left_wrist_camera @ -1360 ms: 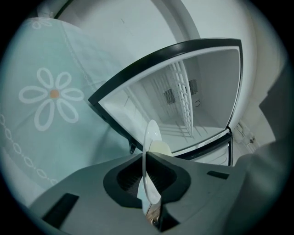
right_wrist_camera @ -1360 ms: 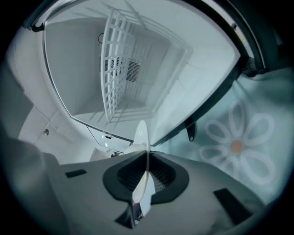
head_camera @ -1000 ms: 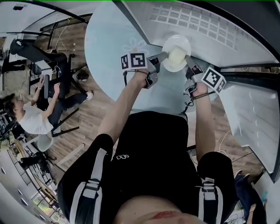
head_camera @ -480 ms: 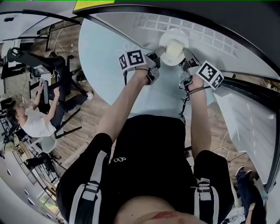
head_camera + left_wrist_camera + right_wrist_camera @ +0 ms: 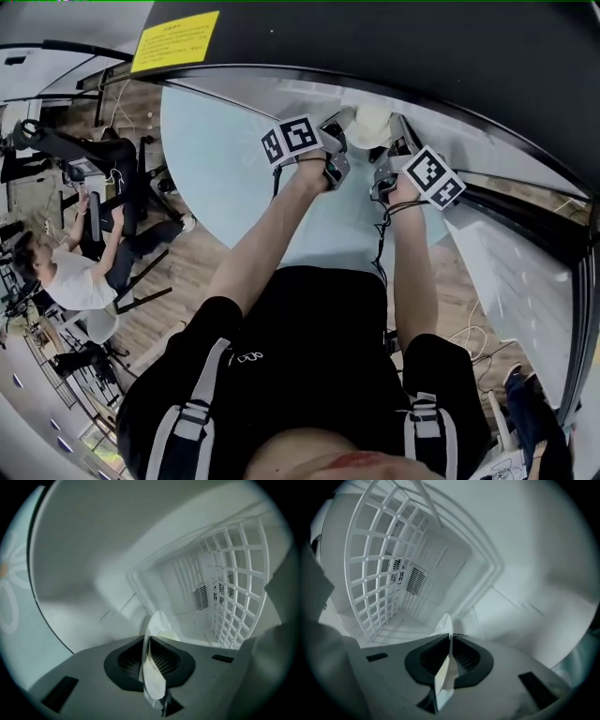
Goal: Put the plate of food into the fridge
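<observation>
- White round plate of pale food (image 5: 371, 124): at the mouth of the white fridge compartment (image 5: 117, 550), beside a white wire grid (image 5: 239, 588).
- Room: wooden floor (image 5: 187, 272) on the left, then the pale-blue fridge door (image 5: 216, 159).
- Left gripper (image 5: 343, 124) pinches the plate's left rim, jaws just easing apart.
- Right gripper (image 5: 397, 131) is clamped on the right rim.

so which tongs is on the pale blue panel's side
The left tongs, holding the plate by the rim nearest that panel; its jaws have just been opening slightly, rim between them. The right tongs grips the opposite rim.
</observation>
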